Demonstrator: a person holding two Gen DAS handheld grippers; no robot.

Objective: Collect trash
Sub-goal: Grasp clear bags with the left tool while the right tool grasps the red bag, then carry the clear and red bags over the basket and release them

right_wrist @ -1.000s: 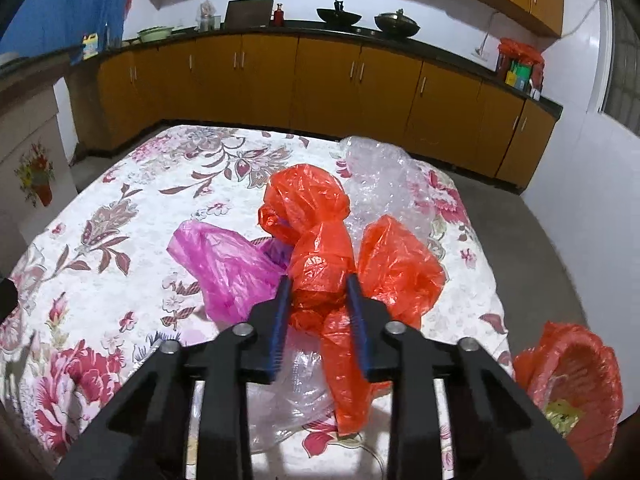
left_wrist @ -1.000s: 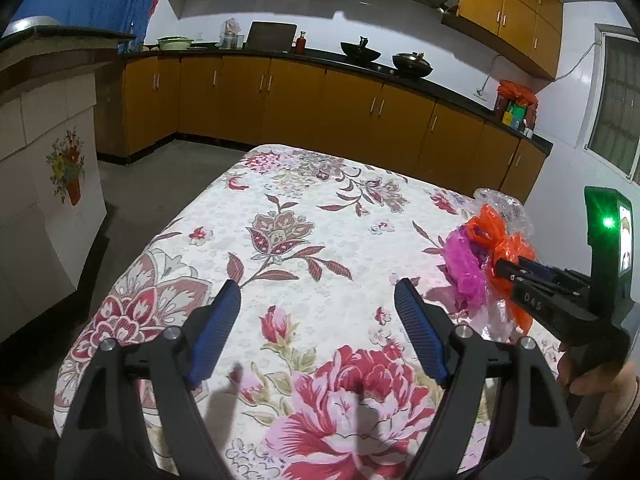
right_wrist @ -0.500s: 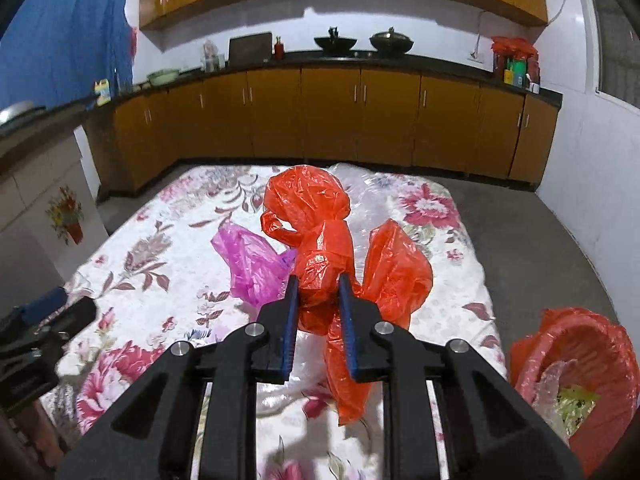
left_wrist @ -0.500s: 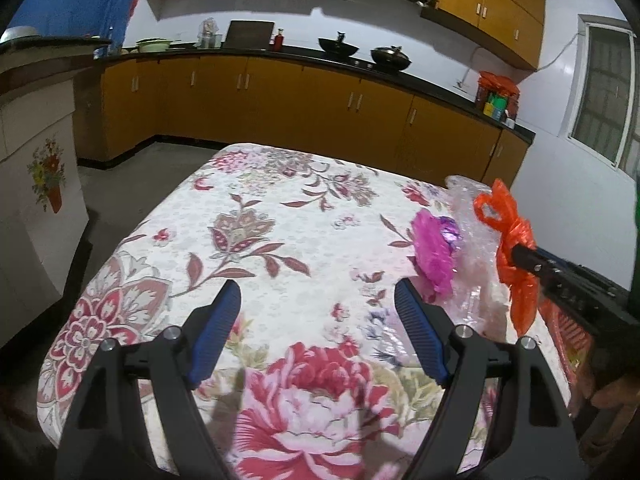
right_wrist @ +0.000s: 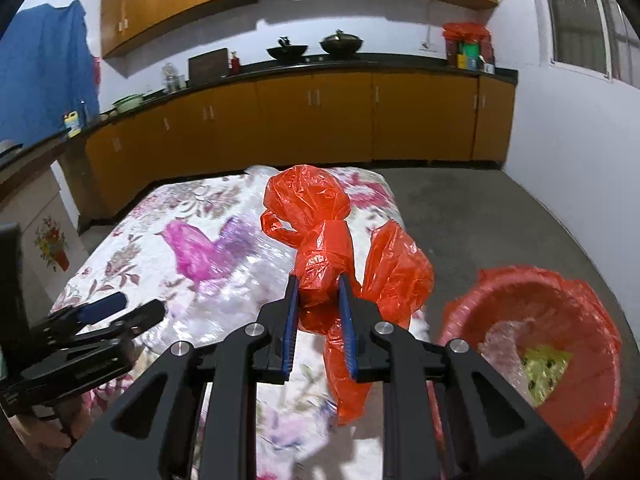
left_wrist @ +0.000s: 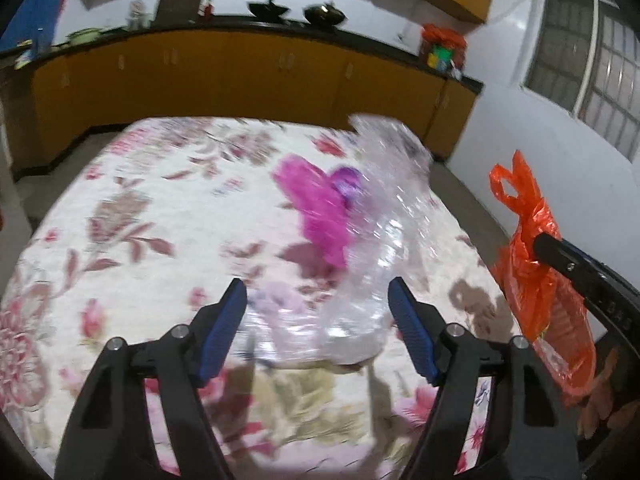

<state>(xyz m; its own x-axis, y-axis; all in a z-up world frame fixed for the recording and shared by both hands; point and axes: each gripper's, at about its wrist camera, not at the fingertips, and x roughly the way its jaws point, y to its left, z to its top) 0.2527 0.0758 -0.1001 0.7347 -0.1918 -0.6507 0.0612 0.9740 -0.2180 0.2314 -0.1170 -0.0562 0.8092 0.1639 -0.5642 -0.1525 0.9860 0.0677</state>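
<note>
My right gripper [right_wrist: 319, 292] is shut on an orange plastic bag [right_wrist: 320, 240] and holds it in the air past the table's right edge; the bag also shows in the left wrist view [left_wrist: 528, 248]. A red bin [right_wrist: 560, 340] with an orange liner stands on the floor to its right, with trash inside. My left gripper [left_wrist: 318, 300] is open and empty over the table, just short of a clear crumpled plastic bag [left_wrist: 380, 240]. A pink plastic bag [left_wrist: 320, 204] lies beside the clear one; it also shows in the right wrist view [right_wrist: 196, 252].
The table has a flowered cloth [left_wrist: 140, 220]. Orange kitchen cabinets [right_wrist: 320, 120] with a dark counter run along the back wall. Grey floor [right_wrist: 500, 208] lies to the right of the table, bounded by a white wall with a window [left_wrist: 584, 52].
My right gripper has lifted the orange bag off the table and carried it right, toward the red bin. My left gripper has moved right, closer to the clear and pink bags.
</note>
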